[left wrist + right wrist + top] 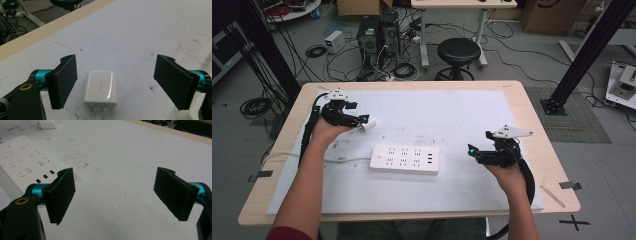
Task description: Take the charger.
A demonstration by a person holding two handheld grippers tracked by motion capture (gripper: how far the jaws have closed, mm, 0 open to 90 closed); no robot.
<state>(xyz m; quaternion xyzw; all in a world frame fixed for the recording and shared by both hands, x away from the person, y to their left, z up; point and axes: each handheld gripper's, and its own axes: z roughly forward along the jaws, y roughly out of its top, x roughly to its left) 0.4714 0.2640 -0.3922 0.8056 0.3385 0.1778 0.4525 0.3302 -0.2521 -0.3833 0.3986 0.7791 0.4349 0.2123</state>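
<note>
High view first: the left gripper (362, 121) sits at the far-left part of the white mat (452, 107), right at a small white charger (369, 125), which looks to lie just past its tips. The power strip (405, 158) lies flat at mid-table, its cord (302, 156) trailing off to the left, well apart from the charger. The right gripper (473, 151) hovers to the right of the strip, near it but not touching.

Left gripper view: both jaws stand wide apart with nothing clamped. The charger (100, 89) rests flat on the mat between them, closer to the left jaw but apart from both, its 2 metal prongs (99, 112) pointing back toward the camera.

Right gripper view: these jaws are also spread wide and empty, over bare mat. The power strip (25, 160) lies off to the left, with its rows of sockets and 3 small ports facing up, and the charger (48, 123) shows far off at the top.

Judging by its look, the charger is a light, rigid plastic block with smooth, glossy faces, so it could slip or twist under a weak pinch. The best hold is probably across its 2 narrow sides, square on the body, leaving the prongs free.
</note>
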